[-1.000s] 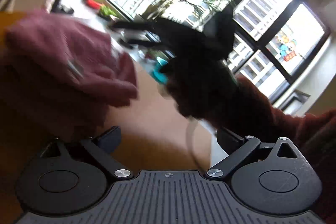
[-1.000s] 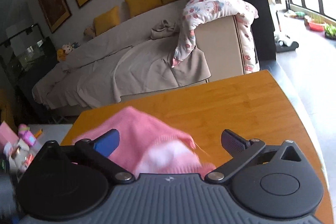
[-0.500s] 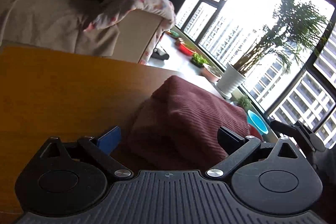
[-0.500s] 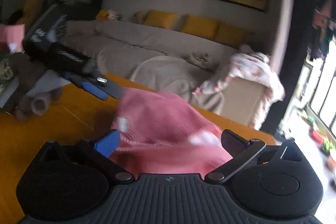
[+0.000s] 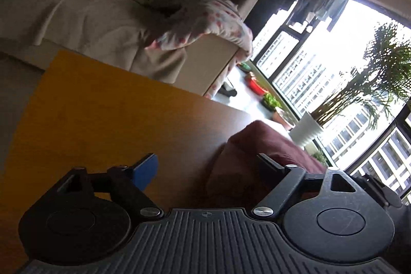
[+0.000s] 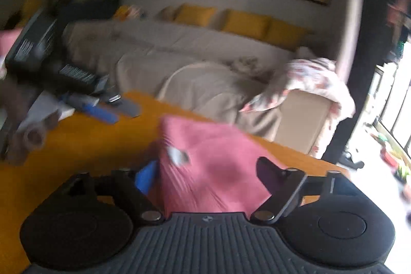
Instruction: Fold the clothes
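A pink knitted garment [image 6: 213,163] lies folded on the orange wooden table [image 6: 77,145], with a small white label [image 6: 177,156] on top. It looks dark red in the left wrist view [image 5: 259,145], at the table's right edge. My right gripper [image 6: 208,171] is open and hovers over the garment, fingers on either side of it. My left gripper [image 5: 205,166] is open and empty, just left of the garment. It also shows in the right wrist view [image 6: 102,109] at the far left above the table.
A beige sofa [image 6: 195,78] with yellow cushions stands behind the table, with a floral blanket [image 5: 205,25] on its arm. Large windows and a potted palm [image 5: 359,89] are to the right. Boxes and clutter [image 6: 33,48] stand at the table's left.
My left gripper has let go and drawn back left, so the garment now sits to its right. My right gripper has swung over the garment, which now lies flatter on the table.
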